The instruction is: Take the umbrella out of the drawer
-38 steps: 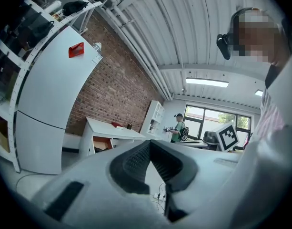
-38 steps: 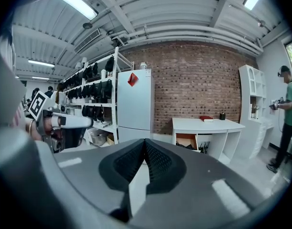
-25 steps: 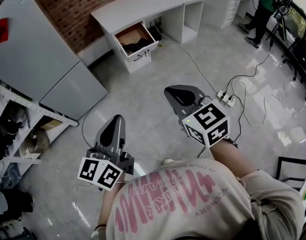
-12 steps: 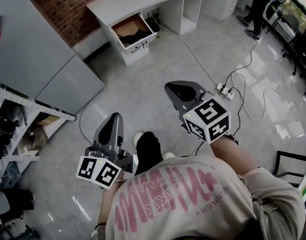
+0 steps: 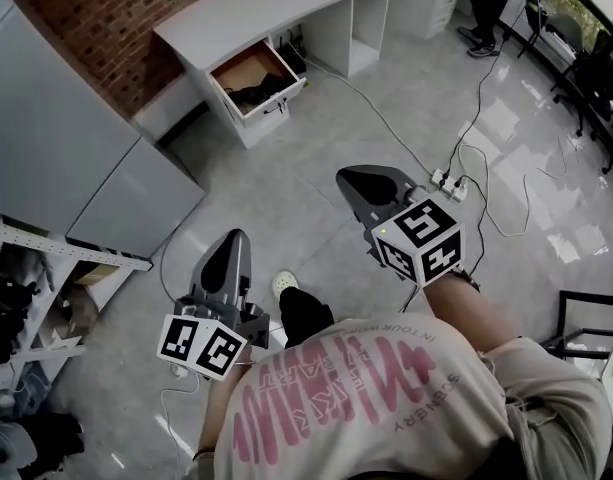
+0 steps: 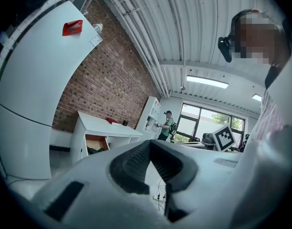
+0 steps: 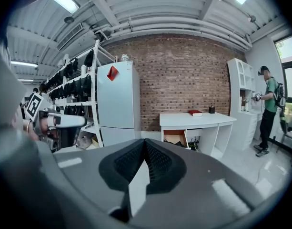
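**Two shut, one open**

The left gripper (image 5: 231, 240) and right gripper (image 5: 371, 180) are both hanging closed and empty. One umbrella (image 5: 254, 94) is lying in the single open drawer (image 5: 244, 68) at the desk's (image 5: 256, 13) left end, well apart from them.

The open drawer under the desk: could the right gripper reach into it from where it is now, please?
Probably not yet: the right gripper, shut, is far from the drawer; only floor lies between.
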`<move>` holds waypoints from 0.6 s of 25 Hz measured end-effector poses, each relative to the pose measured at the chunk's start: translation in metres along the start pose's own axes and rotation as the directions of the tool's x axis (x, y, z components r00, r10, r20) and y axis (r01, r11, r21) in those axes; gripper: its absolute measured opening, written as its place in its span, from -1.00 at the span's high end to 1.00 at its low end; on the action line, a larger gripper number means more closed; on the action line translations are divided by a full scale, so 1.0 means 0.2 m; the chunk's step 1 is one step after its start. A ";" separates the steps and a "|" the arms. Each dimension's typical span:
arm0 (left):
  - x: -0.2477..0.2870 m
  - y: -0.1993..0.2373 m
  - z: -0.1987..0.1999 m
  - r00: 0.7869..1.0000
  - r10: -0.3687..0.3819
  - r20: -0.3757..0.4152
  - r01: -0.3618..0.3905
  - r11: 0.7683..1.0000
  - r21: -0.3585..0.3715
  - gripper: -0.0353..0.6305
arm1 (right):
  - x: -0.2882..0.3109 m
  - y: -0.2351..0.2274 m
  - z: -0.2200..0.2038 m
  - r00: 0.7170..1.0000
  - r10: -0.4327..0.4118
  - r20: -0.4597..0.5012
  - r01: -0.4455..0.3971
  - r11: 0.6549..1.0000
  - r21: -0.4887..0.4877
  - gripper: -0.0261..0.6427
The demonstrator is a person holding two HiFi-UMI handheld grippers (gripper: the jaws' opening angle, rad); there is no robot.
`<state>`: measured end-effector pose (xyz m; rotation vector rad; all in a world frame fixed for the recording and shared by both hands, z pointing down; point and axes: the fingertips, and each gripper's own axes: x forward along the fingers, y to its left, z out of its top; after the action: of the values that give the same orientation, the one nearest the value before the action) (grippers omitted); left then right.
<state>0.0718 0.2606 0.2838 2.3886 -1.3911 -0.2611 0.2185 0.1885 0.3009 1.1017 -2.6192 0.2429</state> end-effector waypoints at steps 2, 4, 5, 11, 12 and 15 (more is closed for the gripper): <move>0.05 0.12 0.03 1.000 -0.005 -0.011 0.005 1.000 -0.018 0.87 | 0.11 -0.01 0.02 1.000 -0.013 -0.011 0.013 1.000 0.008 0.89; 0.11 0.22 0.07 1.000 -0.013 -0.015 0.013 0.999 -0.034 0.87 | 0.21 -0.02 0.03 1.000 -0.017 -0.026 0.018 1.000 0.011 0.89; 0.14 0.26 0.10 1.000 -0.021 -0.016 0.020 0.999 -0.034 0.87 | 0.26 -0.03 0.05 0.999 -0.022 -0.032 0.022 1.000 0.011 0.89; 0.28 0.53 0.29 0.999 -0.048 -0.018 0.047 0.999 -0.018 0.87 | 0.57 -0.08 0.22 0.998 -0.049 -0.032 0.050 0.999 0.018 0.89; 0.29 0.58 0.31 0.999 -0.047 -0.019 0.046 0.999 -0.021 0.88 | 0.62 -0.08 0.23 0.998 -0.051 -0.032 0.052 0.998 0.019 0.89; 0.32 0.72 0.36 0.999 -0.047 -0.021 0.047 0.998 -0.030 0.87 | 0.77 -0.08 0.28 0.998 -0.054 -0.040 0.055 0.998 0.018 0.89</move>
<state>-0.0353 0.1246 0.2764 2.3953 -1.3141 -0.2657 0.1168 0.0600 0.2986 1.1611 -2.5539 0.2760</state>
